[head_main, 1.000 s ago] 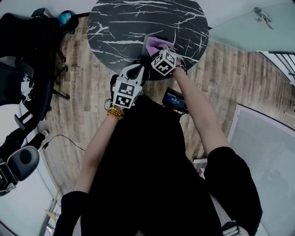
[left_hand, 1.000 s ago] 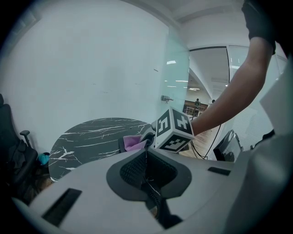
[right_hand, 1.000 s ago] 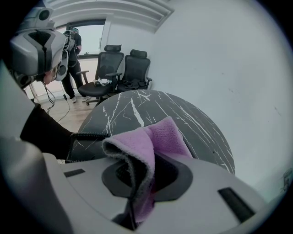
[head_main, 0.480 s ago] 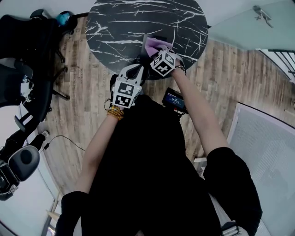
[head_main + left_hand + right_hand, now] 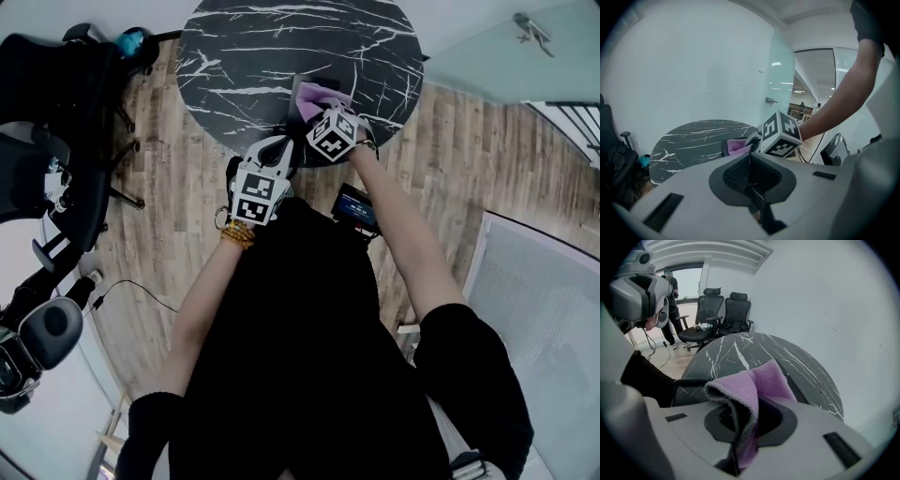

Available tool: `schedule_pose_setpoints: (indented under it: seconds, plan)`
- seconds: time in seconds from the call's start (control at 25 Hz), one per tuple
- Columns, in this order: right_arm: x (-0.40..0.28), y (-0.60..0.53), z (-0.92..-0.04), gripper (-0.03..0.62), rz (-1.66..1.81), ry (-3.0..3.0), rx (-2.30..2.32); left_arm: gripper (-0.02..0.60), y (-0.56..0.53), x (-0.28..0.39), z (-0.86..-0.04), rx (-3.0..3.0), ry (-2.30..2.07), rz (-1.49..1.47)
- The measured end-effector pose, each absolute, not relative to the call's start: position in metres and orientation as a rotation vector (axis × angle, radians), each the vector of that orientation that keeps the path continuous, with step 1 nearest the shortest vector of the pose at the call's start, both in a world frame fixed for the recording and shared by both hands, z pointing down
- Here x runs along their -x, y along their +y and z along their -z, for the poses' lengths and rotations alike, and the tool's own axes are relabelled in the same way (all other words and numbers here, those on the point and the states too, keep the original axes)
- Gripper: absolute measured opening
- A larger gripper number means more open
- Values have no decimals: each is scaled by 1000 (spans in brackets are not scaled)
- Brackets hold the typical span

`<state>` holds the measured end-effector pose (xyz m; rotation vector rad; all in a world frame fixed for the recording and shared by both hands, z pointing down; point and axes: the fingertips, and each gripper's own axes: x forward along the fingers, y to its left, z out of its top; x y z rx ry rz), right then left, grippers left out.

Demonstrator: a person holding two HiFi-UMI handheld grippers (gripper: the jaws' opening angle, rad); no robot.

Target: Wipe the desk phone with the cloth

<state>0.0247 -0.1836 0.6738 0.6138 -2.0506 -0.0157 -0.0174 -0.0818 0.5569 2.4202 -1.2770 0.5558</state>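
Note:
The dark desk phone (image 5: 302,86) sits at the near edge of the round black marble table (image 5: 244,47). A purple cloth (image 5: 317,94) lies over the phone, and my right gripper (image 5: 321,108) is shut on it. In the right gripper view the cloth (image 5: 754,385) bunches out of the closed jaws of that gripper (image 5: 743,413), with the phone's edge (image 5: 798,386) behind. My left gripper (image 5: 273,147) hovers at the table's rim, left of the right one. Its jaws (image 5: 750,159) are shut, and a coiled black cord (image 5: 758,202) runs out from between them. The same cord (image 5: 689,380) shows in the right gripper view.
Black office chairs (image 5: 47,103) stand to the left on the wood floor (image 5: 178,216). A small screen device (image 5: 356,204) sits below the table edge by my right arm. A glass wall (image 5: 785,89) rises behind the table. A person (image 5: 670,287) stands far off near the chairs (image 5: 724,310).
Almost nothing differs. Both grippers sit slightly lower in the head view, and the cloth stays on the phone.

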Motion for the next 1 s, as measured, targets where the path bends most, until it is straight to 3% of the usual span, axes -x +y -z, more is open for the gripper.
schedule_pose_setpoints:
  seconds: [1.0]
  plan:
    - [-20, -164, -685, 58, 14, -2055, -565, 20, -80, 18, -559, -2416, -1272, -562]
